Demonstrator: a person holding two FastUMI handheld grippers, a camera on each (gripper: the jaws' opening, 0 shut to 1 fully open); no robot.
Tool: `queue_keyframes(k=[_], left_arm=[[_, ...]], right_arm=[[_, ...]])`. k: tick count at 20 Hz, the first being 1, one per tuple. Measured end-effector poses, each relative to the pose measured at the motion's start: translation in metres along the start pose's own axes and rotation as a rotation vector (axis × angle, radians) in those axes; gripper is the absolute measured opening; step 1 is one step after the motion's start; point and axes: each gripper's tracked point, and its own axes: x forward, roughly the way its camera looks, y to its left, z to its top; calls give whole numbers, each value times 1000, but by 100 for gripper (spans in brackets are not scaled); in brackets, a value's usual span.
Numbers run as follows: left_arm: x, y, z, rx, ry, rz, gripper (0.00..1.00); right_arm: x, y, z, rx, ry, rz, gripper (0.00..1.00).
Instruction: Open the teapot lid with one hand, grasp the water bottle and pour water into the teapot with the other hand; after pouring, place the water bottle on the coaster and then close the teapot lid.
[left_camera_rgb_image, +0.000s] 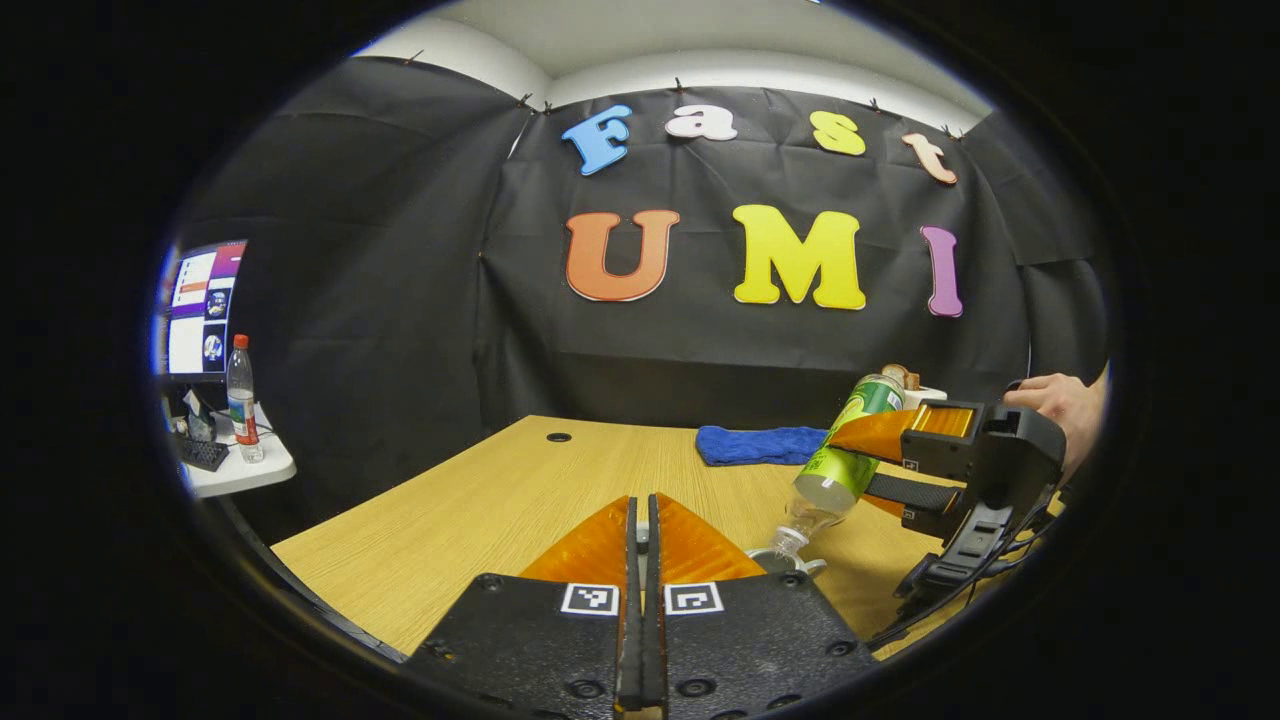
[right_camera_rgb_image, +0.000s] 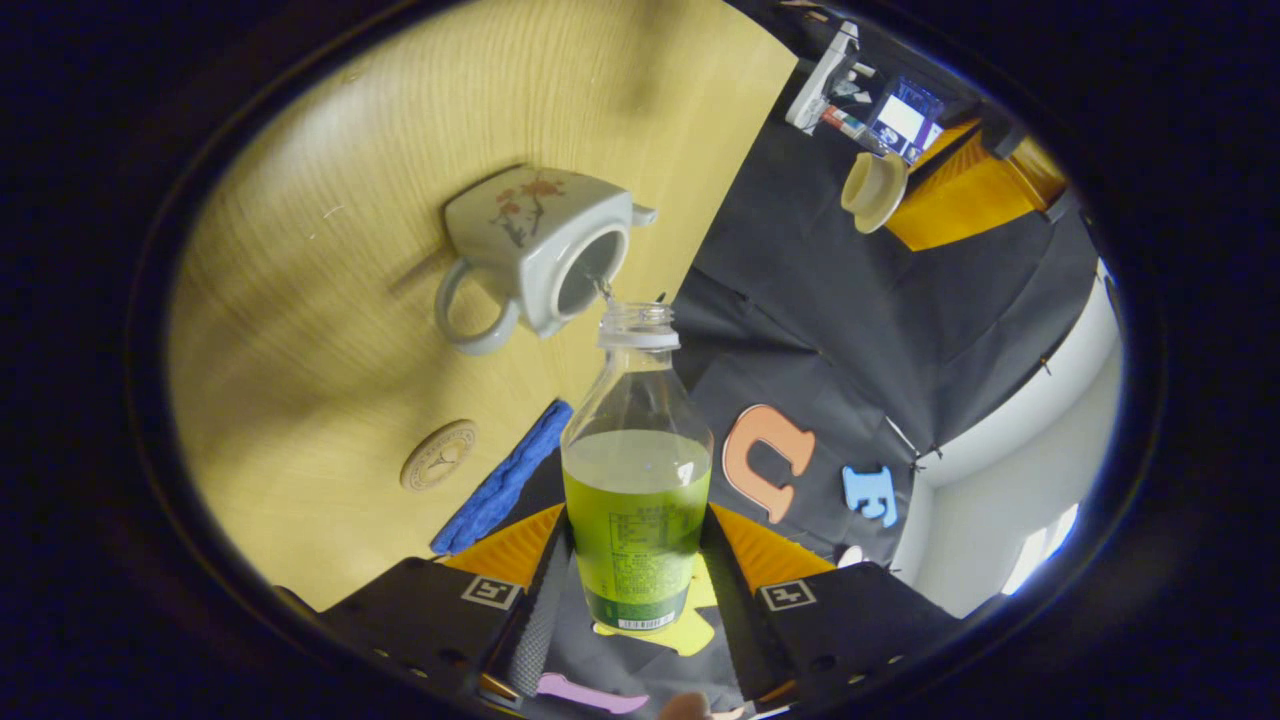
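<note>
Water is trickling from the tilted bottle (right_camera_rgb_image: 637, 470), which the right gripper (right_camera_rgb_image: 636, 590) is clamping, into the open teapot (right_camera_rgb_image: 530, 250), while the left gripper (left_camera_rgb_image: 642, 545) is pinching the lid (right_camera_rgb_image: 873, 190) between narrow fingers.

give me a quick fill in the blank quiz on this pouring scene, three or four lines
1. The right gripper holds the water bottle tipped with its neck over the open ____.
2. The bottle has no ____ on its neck.
3. The round coaster lies on the table beside a folded ____ cloth.
4. The left gripper has its jaws ____.

Missing words: teapot; cap; blue; shut
</note>
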Motion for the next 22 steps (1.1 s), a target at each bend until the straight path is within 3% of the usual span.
queue_keyframes(k=[13, 18, 22], left_arm=[[-1, 7, 3, -5, -5, 15, 2], [-3, 13, 4, -15, -5, 31, 2], [-5, 12, 7, -9, -14, 30, 2]], right_arm=[[-1, 4, -1, 4, -2, 17, 71], [-7, 26, 2, 178, -4, 68, 71], [-9, 45, -3, 517, 1, 153, 71]])
